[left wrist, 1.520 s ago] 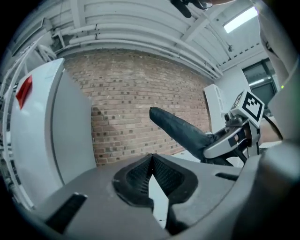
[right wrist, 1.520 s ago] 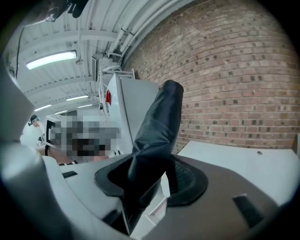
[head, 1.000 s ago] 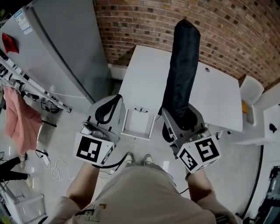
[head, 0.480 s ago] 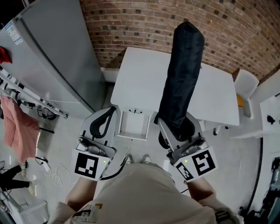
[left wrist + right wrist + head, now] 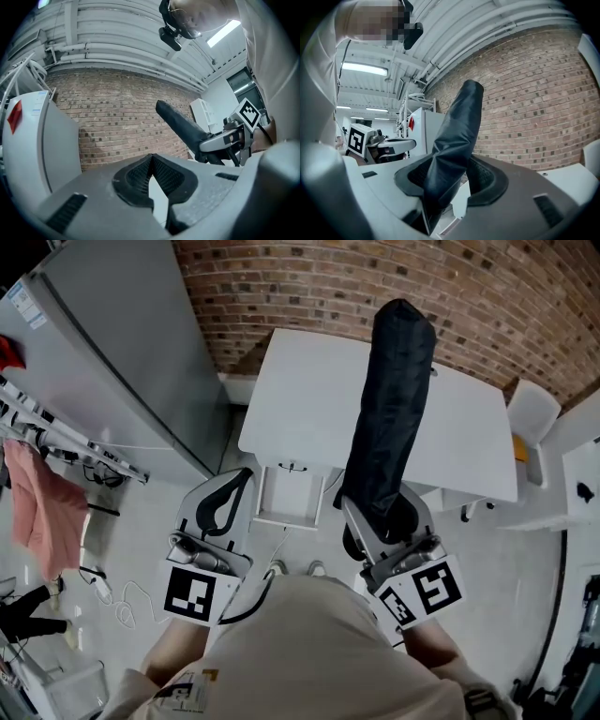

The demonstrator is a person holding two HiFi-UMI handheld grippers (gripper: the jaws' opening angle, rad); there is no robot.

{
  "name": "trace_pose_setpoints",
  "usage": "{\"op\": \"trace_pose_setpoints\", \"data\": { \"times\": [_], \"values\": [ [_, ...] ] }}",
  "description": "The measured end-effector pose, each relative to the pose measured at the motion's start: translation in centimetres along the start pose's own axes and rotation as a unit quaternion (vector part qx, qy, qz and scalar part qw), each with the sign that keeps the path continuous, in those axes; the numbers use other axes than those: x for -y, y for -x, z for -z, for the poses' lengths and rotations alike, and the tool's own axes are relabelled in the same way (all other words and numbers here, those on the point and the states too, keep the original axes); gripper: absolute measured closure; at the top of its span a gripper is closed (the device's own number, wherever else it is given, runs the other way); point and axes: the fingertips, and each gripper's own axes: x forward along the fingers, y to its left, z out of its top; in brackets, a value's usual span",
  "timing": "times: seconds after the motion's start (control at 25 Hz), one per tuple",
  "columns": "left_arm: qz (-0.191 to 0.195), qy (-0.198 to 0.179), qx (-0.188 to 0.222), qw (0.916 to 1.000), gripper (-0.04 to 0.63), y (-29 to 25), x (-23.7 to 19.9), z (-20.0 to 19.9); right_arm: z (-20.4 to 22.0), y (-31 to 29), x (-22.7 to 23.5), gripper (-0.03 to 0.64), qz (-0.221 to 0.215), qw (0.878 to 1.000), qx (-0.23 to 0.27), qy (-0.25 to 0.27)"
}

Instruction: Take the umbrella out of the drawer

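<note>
A long black folded umbrella (image 5: 389, 418) sticks out forward over the white table (image 5: 300, 399), its lower end clamped in my right gripper (image 5: 382, 501), which is shut on it. In the right gripper view the umbrella (image 5: 457, 136) rises from between the pads of that gripper (image 5: 450, 180). The small white drawer (image 5: 286, 495) hangs open under the table's near edge, between the two grippers. Left of the drawer my left gripper (image 5: 244, 476) is held shut and empty. Its pads meet at the tip in the left gripper view (image 5: 151, 159), where the umbrella (image 5: 180, 124) shows at the right.
A tall grey fridge (image 5: 103, 362) stands left of the table, and a brick wall (image 5: 309, 277) runs behind it. A white chair (image 5: 530, 427) is at the right. A rack with a pink cloth (image 5: 37, 502) and floor cables (image 5: 112, 601) lie at far left.
Both grippers have drawn back a little from the table toward the person, and the umbrella came along in the right one. Neither gripper's jaws have changed.
</note>
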Motion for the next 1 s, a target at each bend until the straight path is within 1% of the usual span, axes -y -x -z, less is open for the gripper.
{"op": "trace_pose_setpoints", "data": {
  "times": [0.28, 0.48, 0.72, 1.0],
  "values": [
    [0.001, 0.009, -0.007, 0.9999, 0.588, -0.1, 0.5, 0.7, 0.1, 0.1, 0.2, 0.410, -0.001, 1.000, -0.013, 0.003],
    [-0.005, 0.011, -0.007, 0.9999, 0.588, 0.4, 0.4, 0.6, 0.2, 0.5, 0.0, 0.410, -0.004, 1.000, -0.015, 0.001],
    [-0.004, 0.012, -0.007, 0.9999, 0.588, 0.9, 0.5, 0.5, -0.1, 0.9, -0.2, 0.410, -0.002, 1.000, -0.018, 0.007],
    [0.002, 0.008, -0.007, 0.9999, 0.588, 1.2, 1.3, 0.3, -0.1, 1.6, -0.6, 0.410, -0.009, 1.000, -0.016, 0.003]
  ]
}}
